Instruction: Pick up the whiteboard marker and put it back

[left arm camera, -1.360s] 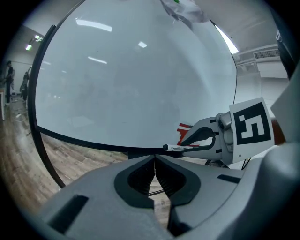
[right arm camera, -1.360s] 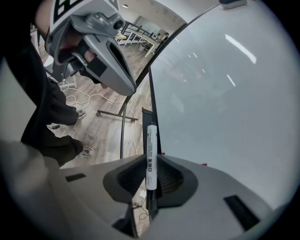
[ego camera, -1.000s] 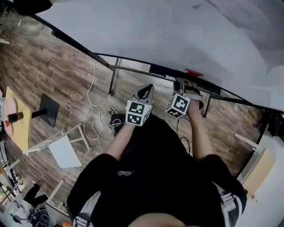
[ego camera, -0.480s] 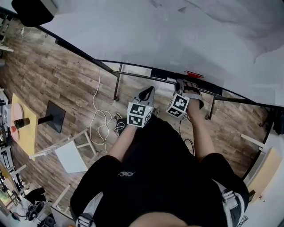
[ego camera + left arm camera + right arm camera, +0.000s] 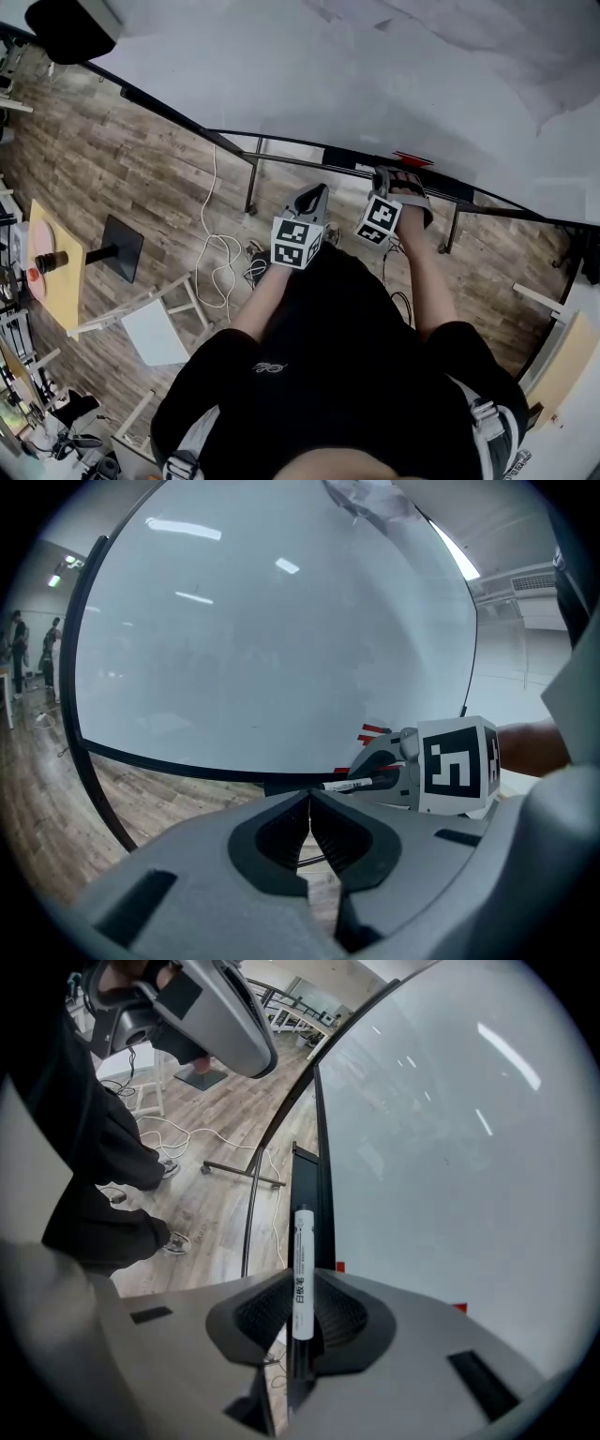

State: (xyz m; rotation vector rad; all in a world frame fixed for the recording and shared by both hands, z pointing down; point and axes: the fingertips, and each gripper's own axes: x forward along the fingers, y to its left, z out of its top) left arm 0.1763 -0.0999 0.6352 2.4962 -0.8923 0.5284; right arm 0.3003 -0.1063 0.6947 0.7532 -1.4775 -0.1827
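Little apparent change: right tool [image 5: 300,1279] as before, around whiteboard marker [image 5: 302,1237].

We look down on a wood-plank floor [image 5: 122,159]. On it lie a looped white cable [image 5: 217,258] and, nearby, a black base plate [image 5: 122,246].

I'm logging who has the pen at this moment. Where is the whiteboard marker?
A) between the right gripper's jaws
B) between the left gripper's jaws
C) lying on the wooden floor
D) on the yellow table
A: the right gripper view shows the whiteboard marker clamped upright between the jaws of the right gripper, while the left gripper has its jaws together on nothing.
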